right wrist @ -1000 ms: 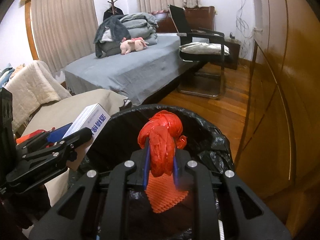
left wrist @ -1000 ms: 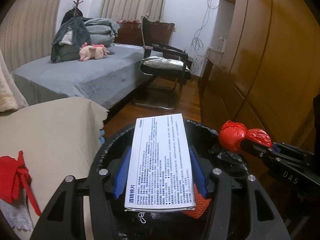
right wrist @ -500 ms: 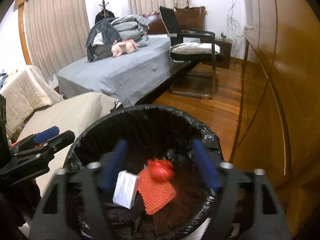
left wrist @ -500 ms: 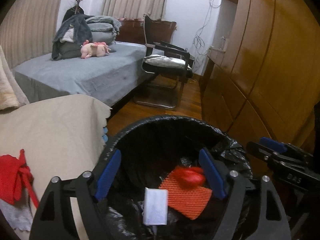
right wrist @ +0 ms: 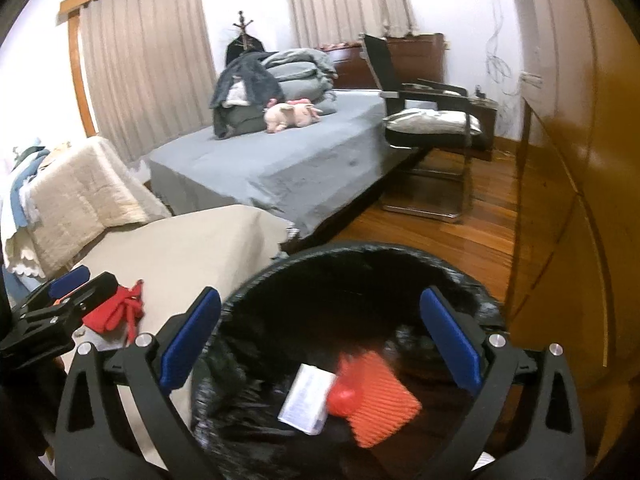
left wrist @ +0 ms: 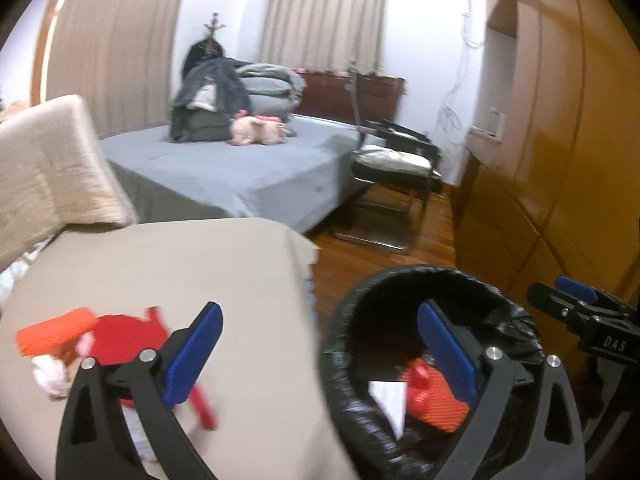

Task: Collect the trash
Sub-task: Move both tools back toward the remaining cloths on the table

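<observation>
A bin lined with a black bag (left wrist: 352, 320) (right wrist: 280, 276) stands beside a beige-covered table (left wrist: 200, 264) (right wrist: 192, 240). Inside lie a white box (right wrist: 306, 398) (left wrist: 386, 398), a red wad (right wrist: 342, 398) (left wrist: 418, 384) and an orange mesh piece (right wrist: 380, 396) (left wrist: 444, 412). My left gripper (left wrist: 320, 356) is open and empty, straddling the table edge and the bin rim; it shows at the left of the right wrist view (right wrist: 64, 292). My right gripper (right wrist: 320, 348) is open and empty above the bin; it shows in the left wrist view (left wrist: 576, 304). Red trash (left wrist: 120, 336) (right wrist: 116, 308), an orange piece (left wrist: 56, 334) and a white wad (left wrist: 50, 376) lie on the table.
A grey bed (left wrist: 224, 172) with folded bedding and a pink plush toy (left wrist: 258, 130) stands behind the table. A black chair (left wrist: 392, 160) stands on the wooden floor. Wooden wardrobe doors (left wrist: 560, 160) run along the right. A cream blanket (left wrist: 48, 168) lies at the left.
Both grippers opened and dropped the white box and the red wad into the bin. My left gripper has since swung left over the table; my right gripper has lifted slightly.
</observation>
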The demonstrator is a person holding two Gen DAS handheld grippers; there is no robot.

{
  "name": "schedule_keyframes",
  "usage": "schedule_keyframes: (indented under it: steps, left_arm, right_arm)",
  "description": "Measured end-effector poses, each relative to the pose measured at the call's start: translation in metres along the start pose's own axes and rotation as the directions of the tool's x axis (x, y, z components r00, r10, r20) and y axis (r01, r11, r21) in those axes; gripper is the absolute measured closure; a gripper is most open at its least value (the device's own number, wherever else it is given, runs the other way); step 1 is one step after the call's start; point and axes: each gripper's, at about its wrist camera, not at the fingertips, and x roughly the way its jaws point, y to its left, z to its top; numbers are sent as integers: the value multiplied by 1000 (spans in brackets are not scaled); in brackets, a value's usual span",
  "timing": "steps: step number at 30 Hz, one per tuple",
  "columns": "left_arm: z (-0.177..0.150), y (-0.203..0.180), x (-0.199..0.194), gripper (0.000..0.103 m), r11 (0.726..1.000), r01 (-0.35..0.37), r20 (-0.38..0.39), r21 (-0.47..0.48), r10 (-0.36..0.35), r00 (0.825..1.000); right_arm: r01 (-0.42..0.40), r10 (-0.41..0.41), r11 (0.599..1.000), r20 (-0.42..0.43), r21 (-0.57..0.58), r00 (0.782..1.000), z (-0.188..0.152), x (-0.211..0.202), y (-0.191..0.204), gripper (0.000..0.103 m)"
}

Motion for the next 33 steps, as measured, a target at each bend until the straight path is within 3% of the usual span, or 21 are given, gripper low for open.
schedule_keyframes:
  steps: [9, 22, 33]
  left_arm:
    - [-11, 69, -34, 7, 986, -152, 28, -70, 154, 988]
    - [-45, 159, -61, 7, 932, -337, -9, -135, 338, 941]
    - [-64, 205, -61, 8, 894, -407, -51, -187, 405, 913]
  right_arm:
    - [-103, 104, 989, -2, -106, 995, 13, 24, 79, 6]
    - [-231, 224, 953, -58, -198, 973, 0, 70, 179, 6]
    - [-304, 274, 921, -151, -242, 950, -24, 113, 235, 6]
